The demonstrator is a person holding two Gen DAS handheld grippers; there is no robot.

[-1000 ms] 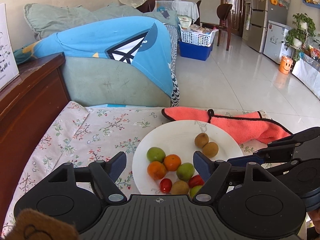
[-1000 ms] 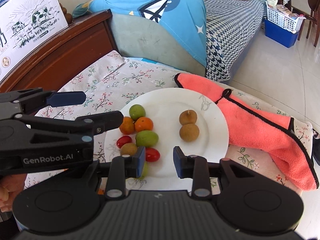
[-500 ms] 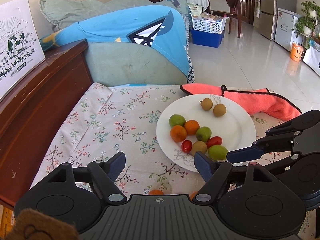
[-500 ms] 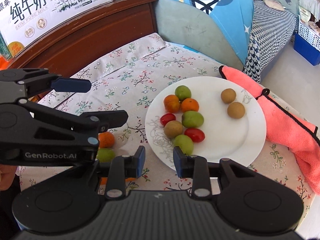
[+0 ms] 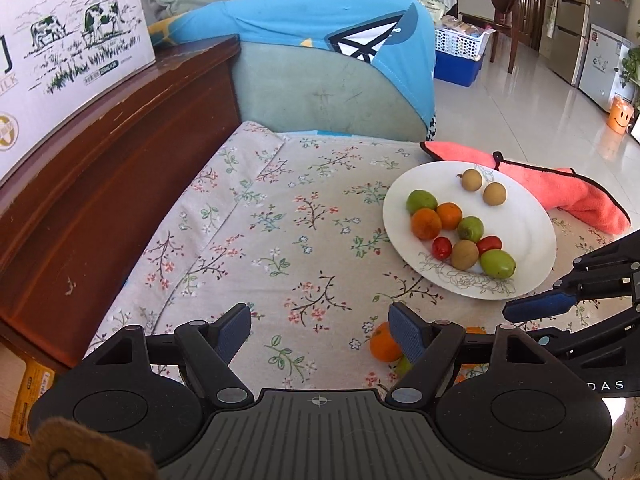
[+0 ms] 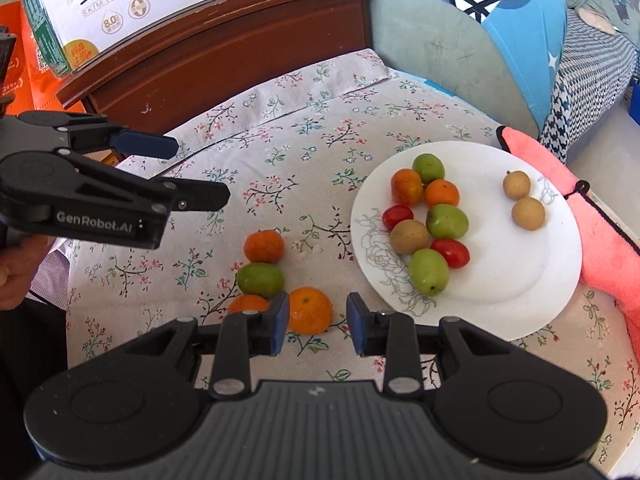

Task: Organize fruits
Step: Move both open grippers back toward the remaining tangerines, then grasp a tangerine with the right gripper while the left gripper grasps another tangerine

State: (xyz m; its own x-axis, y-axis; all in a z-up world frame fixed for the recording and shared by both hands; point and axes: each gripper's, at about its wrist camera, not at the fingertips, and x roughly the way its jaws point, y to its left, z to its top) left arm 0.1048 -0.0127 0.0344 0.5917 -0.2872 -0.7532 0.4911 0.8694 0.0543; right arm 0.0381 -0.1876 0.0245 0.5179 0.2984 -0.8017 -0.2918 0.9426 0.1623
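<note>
A white plate (image 6: 520,276) (image 5: 532,216) on the floral cloth holds several fruits: green ones, oranges, cherry tomatoes and brown ones. Loose on the cloth in the right wrist view lie an orange (image 6: 264,246), a green fruit (image 6: 261,279), a second orange (image 6: 311,310) and a third orange (image 6: 248,305). My right gripper (image 6: 318,320) is open and empty, just right of the second orange. My left gripper (image 5: 320,330) is open and empty above the cloth; one loose orange (image 5: 383,346) shows beside its right finger. The left gripper also shows in the right wrist view (image 6: 188,168).
A pink towel (image 6: 608,216) lies right of the plate. A dark wooden cabinet (image 5: 100,152) with a milk carton box (image 6: 132,0) borders the left. A sofa with a blue cushion (image 5: 320,40) stands behind the table.
Both grippers have pulled back and left from the plate. The loose fruits on the cloth have come fully into the right wrist view. Jaws unchanged.
</note>
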